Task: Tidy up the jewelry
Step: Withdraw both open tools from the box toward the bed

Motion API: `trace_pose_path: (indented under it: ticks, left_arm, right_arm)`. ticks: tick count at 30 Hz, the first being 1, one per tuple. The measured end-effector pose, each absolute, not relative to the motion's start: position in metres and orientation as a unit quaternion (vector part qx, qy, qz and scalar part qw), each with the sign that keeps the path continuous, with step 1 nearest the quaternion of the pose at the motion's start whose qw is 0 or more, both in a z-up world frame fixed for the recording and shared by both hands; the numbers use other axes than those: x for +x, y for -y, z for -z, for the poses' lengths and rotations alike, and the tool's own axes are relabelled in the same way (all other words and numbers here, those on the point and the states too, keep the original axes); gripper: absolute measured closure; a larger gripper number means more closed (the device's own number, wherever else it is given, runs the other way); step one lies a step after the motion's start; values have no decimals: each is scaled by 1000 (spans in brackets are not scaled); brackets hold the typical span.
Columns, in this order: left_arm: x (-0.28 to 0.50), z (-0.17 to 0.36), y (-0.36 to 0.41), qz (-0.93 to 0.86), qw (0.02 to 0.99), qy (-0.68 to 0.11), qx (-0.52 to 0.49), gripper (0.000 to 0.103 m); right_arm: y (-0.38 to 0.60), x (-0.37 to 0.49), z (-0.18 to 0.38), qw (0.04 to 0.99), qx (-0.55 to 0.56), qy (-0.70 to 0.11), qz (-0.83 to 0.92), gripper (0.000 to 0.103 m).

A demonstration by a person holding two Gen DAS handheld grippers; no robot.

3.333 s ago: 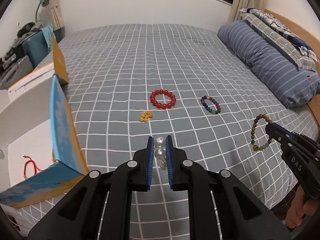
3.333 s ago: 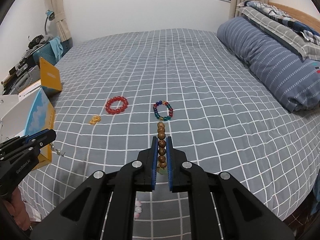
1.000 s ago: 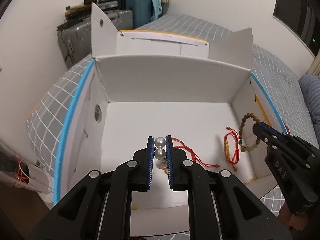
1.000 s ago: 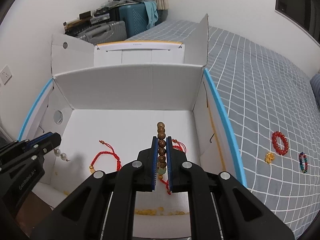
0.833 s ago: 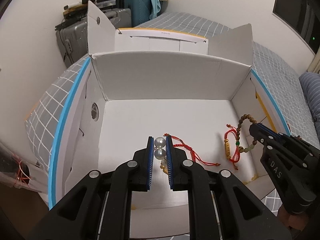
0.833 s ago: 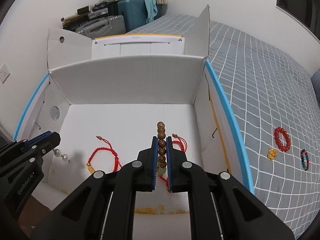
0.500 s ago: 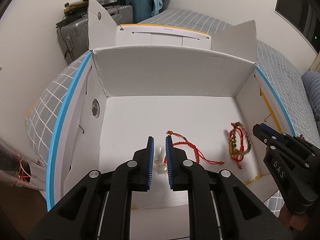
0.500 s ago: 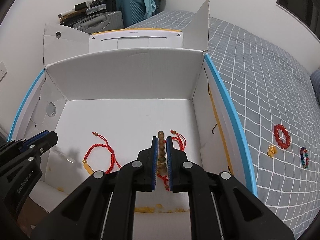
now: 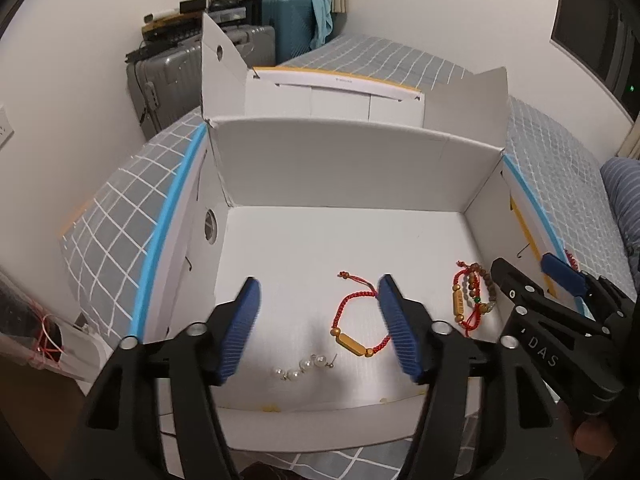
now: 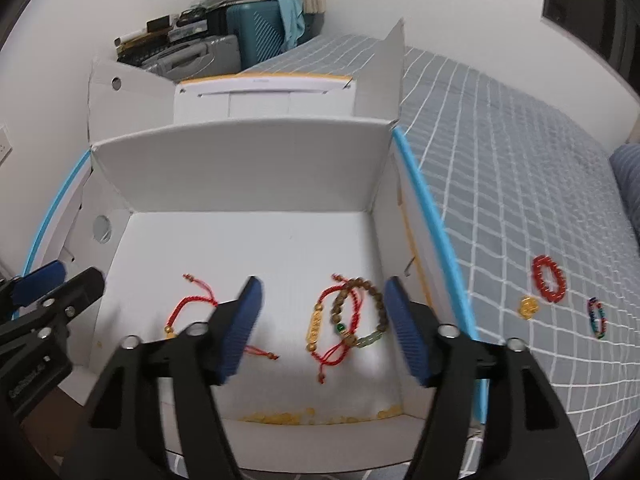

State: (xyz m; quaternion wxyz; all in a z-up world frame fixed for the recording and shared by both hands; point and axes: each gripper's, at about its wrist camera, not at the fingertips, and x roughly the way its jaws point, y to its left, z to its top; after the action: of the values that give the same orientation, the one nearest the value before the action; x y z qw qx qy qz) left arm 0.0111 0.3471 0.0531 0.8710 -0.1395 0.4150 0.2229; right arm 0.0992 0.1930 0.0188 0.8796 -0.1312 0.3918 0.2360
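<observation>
Left wrist view: the pearl strand (image 9: 305, 367) lies loose on the floor of the white box (image 9: 344, 168), just below and between the spread fingers of the left gripper (image 9: 318, 326), touching neither. Half a second ago that gripper was near-closed over it; now it gapes. Beside the strand, toward the box's right wall, lies a red cord bracelet (image 9: 356, 322); its far edge is cut off by the right finger. The right wrist view shows the wooden bead bracelet (image 10: 360, 308) on the box floor, draped over a second red cord bracelet (image 10: 326, 326), between the wide-open fingers of the right gripper (image 10: 324, 330), which pinched it a second ago. Outside the box, on the bed (image 10: 520, 184), sit a red bead bracelet (image 10: 549, 279), a gold charm (image 10: 528, 307) and a multicolour bracelet (image 10: 597, 317), too small to make out in detail.
</observation>
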Motion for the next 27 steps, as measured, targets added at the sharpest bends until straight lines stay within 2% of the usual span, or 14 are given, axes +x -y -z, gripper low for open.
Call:
trace_pose_path:
  ticks: [1, 3, 5, 8, 10, 16, 27]
  left_arm:
    - [8, -56, -348, -220, 874, -409, -144, 28]
    - [6, -60, -348, -219, 877, -403, -144, 26]
    - [3, -65, -347, -222, 880, -397, -141, 18]
    - [0, -70, -344, -220, 884, -390, -135, 15]
    - [0, -72, -341, -220, 885, -389, -130, 12]
    - [-1, -82, -330, -218, 895, -371, -118, 6]
    - [27, -97, -278, -162, 911, -366, -102, 6]
  right_arm:
    - [-193, 99, -20, 880, -130, -390, -236, 31]
    - [-192, 99, -23, 883, -128, -387, -234, 25]
    - [-189, 99, -27, 888, -122, -381, -227, 19]
    - [-185, 99, -31, 891, -118, -377, -223, 16]
    - [-180, 98, -34, 895, -113, -373, -219, 10]
    - [-158, 92, -50, 907, -101, -356, -201, 8]
    - [-84, 102, -70, 922, -98, -343, -149, 8]
